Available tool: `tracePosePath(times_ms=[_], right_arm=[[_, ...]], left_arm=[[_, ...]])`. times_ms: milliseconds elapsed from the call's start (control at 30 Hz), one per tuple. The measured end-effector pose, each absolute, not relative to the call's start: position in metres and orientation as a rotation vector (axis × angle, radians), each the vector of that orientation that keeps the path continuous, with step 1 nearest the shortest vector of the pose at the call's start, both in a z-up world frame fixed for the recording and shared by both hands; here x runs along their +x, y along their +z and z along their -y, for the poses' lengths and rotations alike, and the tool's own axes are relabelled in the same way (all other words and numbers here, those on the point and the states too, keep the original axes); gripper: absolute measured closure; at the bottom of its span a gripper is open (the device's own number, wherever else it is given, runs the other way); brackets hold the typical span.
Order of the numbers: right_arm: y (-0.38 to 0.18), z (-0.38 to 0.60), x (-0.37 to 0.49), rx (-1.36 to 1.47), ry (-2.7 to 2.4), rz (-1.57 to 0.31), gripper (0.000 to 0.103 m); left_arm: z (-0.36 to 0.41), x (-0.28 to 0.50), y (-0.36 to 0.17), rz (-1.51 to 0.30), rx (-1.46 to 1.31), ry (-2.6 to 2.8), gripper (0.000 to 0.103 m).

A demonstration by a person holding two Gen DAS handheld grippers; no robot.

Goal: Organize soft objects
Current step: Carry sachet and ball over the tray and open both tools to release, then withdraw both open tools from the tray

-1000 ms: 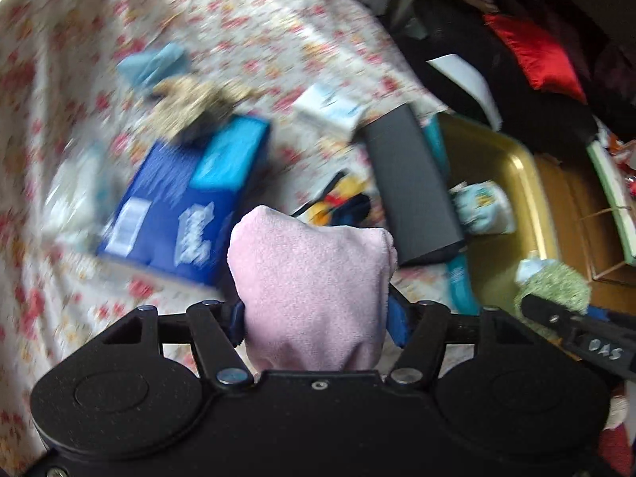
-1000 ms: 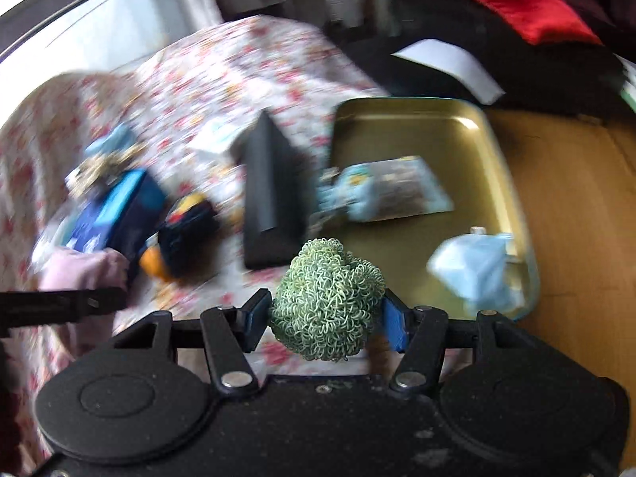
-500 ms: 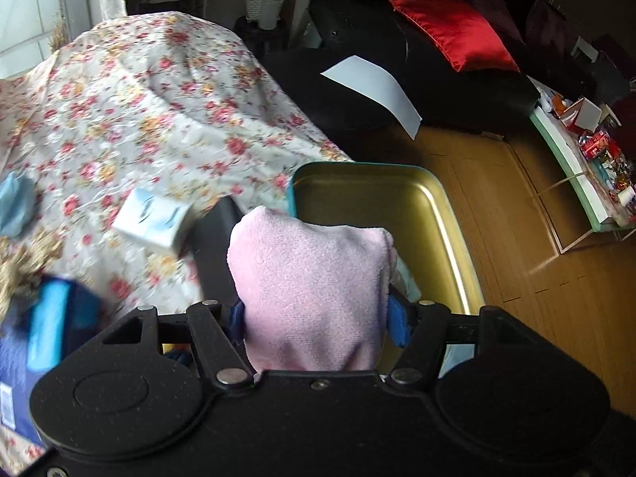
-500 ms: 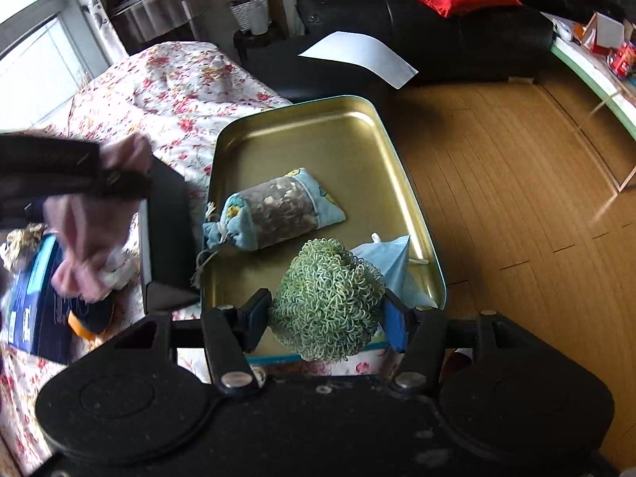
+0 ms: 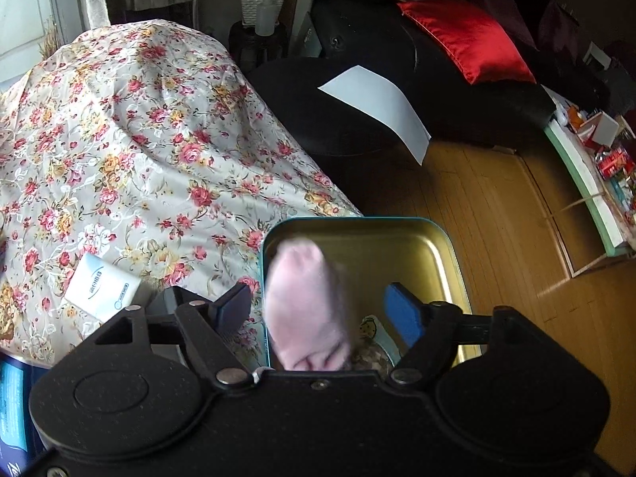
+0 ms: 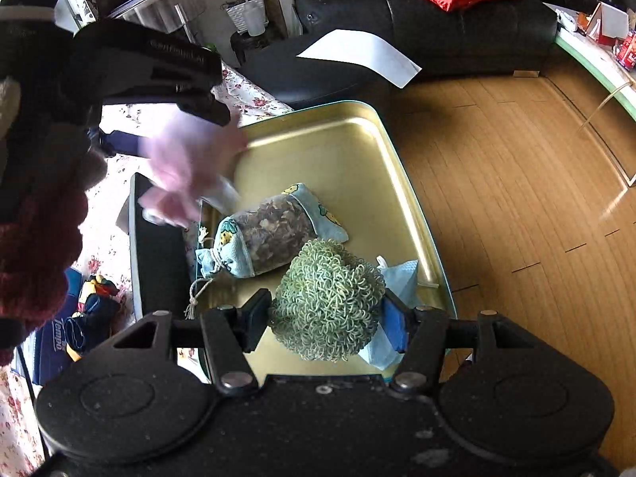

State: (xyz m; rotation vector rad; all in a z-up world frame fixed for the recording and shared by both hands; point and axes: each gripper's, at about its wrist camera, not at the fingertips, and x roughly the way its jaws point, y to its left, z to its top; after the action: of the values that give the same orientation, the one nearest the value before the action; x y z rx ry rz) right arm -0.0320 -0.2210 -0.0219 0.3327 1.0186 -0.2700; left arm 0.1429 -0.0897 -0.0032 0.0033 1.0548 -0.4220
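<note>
My left gripper (image 5: 318, 310) is open above the near left corner of the gold tray (image 5: 397, 238). The pink cloth (image 5: 308, 306) is blurred between its jaws, touching neither pad, falling. In the right wrist view the pink cloth (image 6: 190, 163) drops below the left gripper's black body (image 6: 151, 67) at the gold tray's (image 6: 349, 151) left rim. My right gripper (image 6: 326, 314) is shut on a green looped scrubber (image 6: 328, 304) above the tray's near end. A drawstring pouch (image 6: 266, 230) and a light blue cloth (image 6: 397, 282) lie in the tray.
The tray rests on a flowered cloth (image 5: 139, 139) beside a black box (image 6: 159, 246). A white tissue pack (image 5: 101, 286) and blue package (image 6: 55, 334) lie on the cloth. Wooden floor (image 6: 516, 198) is to the right, a black sofa (image 6: 417, 20) behind.
My left gripper has opened and let go of the pink cloth, which is falling toward the tray. My right gripper has moved nearer over the tray, still holding the scrubber.
</note>
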Motion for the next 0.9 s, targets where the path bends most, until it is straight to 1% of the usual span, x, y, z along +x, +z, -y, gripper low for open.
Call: tracePosePath(times_ms=[133,267,500,600,900], right_arm=[[-0.021,0.218,-0.027,0.321,-0.255,-1.016,0.044],[-0.02,0.212,-0.025,0.3,-0.253,-1.005,0.033],[-0.018,0.202,-0.031,0.251,-0.255,-1.016,0.033],[-0.018,0.198,-0.036,0.25,-0.259,-1.029,0.032],[-0.016,0.177,-0.052,0.225,-0.233,-1.051,0.031]], left_arm=[[0.075,0.137,-0.003,-1.055,-0.002,-0.407,0.03],[0.053,0.128,-0.004,-1.057,-0.007,-0.375,0.03],[0.012,0.101,-0.003,-1.055,0.038,-0.309,0.028],[-0.006,0.086,-0.005,-1.064,0.044,-0.296,0.024],[-0.055,0.033,-0.023,-1.103,0.071,-0.265,0.023]])
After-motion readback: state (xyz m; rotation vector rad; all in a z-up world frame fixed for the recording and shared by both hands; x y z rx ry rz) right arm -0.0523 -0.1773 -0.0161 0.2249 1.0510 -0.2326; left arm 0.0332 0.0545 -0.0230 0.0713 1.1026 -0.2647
